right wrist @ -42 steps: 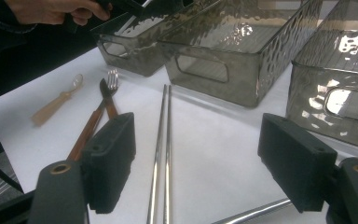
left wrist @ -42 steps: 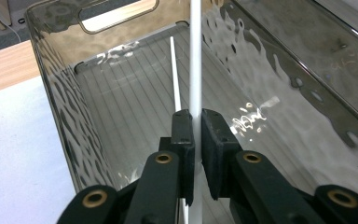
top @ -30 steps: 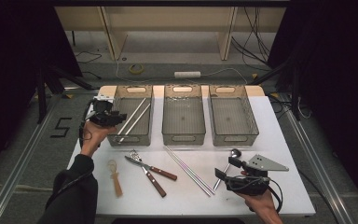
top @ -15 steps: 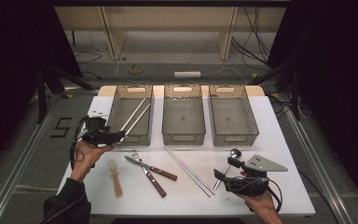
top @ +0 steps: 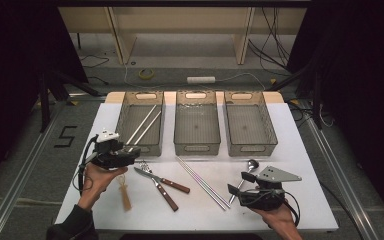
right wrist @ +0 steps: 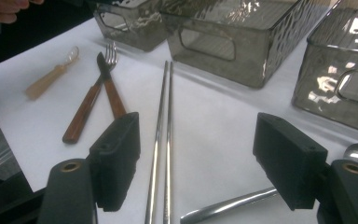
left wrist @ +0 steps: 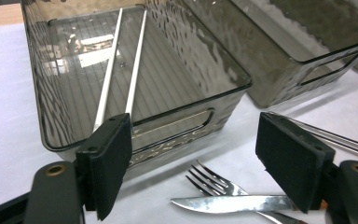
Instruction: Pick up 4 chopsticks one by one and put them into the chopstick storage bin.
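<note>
My left gripper [top: 130, 159] is open and empty, just in front of the left bin's [top: 124, 116] near corner. In the left gripper view, its jaws [left wrist: 193, 158] frame that bin's front wall [left wrist: 200, 100], where two white chopsticks [left wrist: 121, 65] lie inside. A fork [left wrist: 214, 182] and a knife blade [left wrist: 233, 203] lie below on the white table. My right gripper [top: 234, 190] is open low over the table at the front right. A pair of metal chopsticks [right wrist: 163, 130] runs between its jaws [right wrist: 196, 158], and a metal spoon's handle [right wrist: 228, 205] lies under them.
Three smoky clear bins stand in a row at the back; the middle bin [top: 196, 145] and right bin [top: 250, 145] hold nothing. A wooden-handled knife [right wrist: 112, 88], fork [right wrist: 81, 119] and a small pale spoon [right wrist: 51, 77] lie at the front left. The table edge [top: 195, 227] is near.
My left gripper has come down and back from beside the left bin's far side to its front corner, near the fork and knife. The right gripper has held still.
</note>
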